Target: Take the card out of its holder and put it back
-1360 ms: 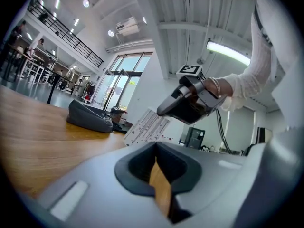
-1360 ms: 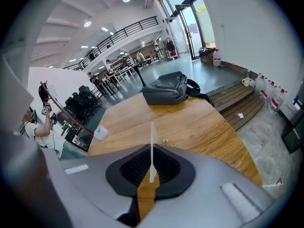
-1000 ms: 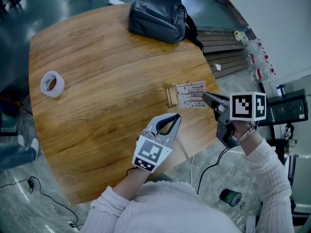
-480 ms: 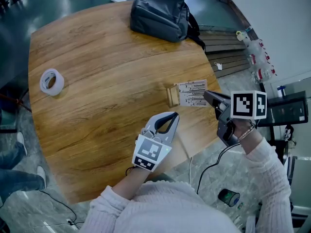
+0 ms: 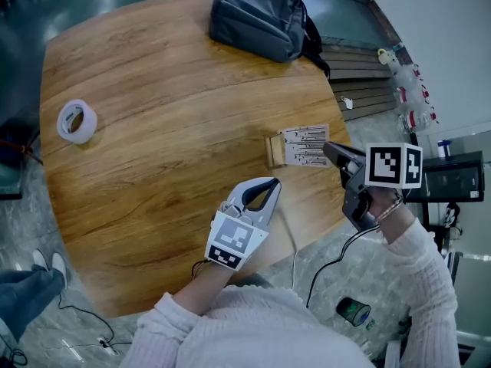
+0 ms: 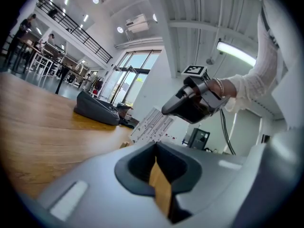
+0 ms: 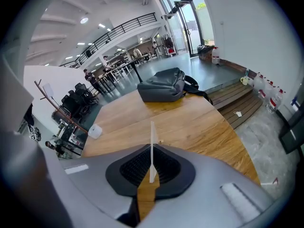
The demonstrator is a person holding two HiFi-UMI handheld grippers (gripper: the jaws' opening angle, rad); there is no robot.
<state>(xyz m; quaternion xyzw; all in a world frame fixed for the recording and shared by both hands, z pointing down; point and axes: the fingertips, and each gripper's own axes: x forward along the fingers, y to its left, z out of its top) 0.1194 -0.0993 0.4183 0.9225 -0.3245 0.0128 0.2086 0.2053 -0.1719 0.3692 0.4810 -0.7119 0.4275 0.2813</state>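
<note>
right gripper [image 5: 330, 151] is pinched shut on the card [image 5: 305, 146]. in its own view the white card shows edge-on btwn the closed jaws and sticks out ahead of them. the card is printed w/ rows of dark lines and hangs over the near-right part of the round wooden table [image 5: 153, 90], tilted. its far edge is at the small wooden holder [image 5: 272, 152], which sits on the tabletop just left of it. can't tell if that edge is in the holder's slot or only against it.

left gripper [image 5: 271, 183] has its jaws pressed together w/ nothing btwn them, only a strip of tabletop showing through. it lies low over the table nr the front edge, a bit short of the holder and apart from it, pointing toward card and right gripper.

dark grey bag [image 5: 261, 14] sits at the far side of the table. a tape roll [image 5: 77, 121] lies flat at the left side, well apart from everything else.
</note>
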